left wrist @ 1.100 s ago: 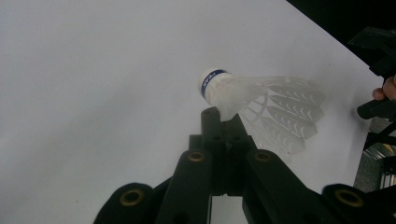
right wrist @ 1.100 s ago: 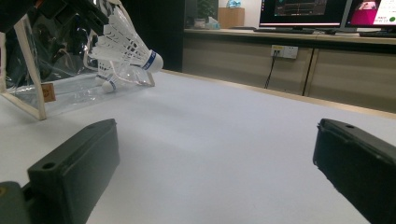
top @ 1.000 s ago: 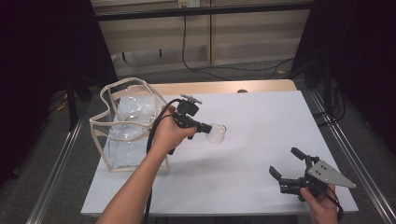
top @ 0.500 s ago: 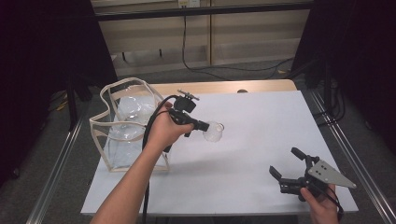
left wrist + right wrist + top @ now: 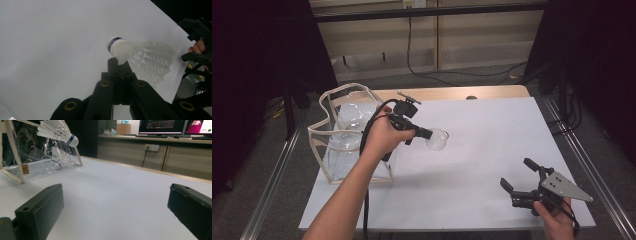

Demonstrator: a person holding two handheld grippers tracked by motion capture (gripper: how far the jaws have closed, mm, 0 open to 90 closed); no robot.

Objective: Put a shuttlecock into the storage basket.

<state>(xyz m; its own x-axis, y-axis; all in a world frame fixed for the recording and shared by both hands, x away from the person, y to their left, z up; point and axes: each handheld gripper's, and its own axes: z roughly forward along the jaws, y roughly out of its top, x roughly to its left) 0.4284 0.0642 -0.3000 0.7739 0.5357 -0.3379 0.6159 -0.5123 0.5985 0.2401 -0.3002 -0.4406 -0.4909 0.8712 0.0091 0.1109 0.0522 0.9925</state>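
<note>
Here the left claw (image 5: pixel 119 65) pinches a shuttlecock (image 5: pixel 140 56) by its skirt, cork jutting just past the tips

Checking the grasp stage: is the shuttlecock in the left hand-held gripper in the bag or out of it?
Out. The shuttlecock hangs over the table, clamped in the left hand-held gripper, right of the bag.

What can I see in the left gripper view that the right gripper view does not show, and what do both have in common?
Left gripper view: the left gripper shut on the shuttlecock, pinching its feather skirt, cork end free. Right gripper view: the right gripper with jaws wide open and nothing between them, plus the clear bag with another shuttlecock inside it. Both: the held shuttlecock and the white table.
</note>
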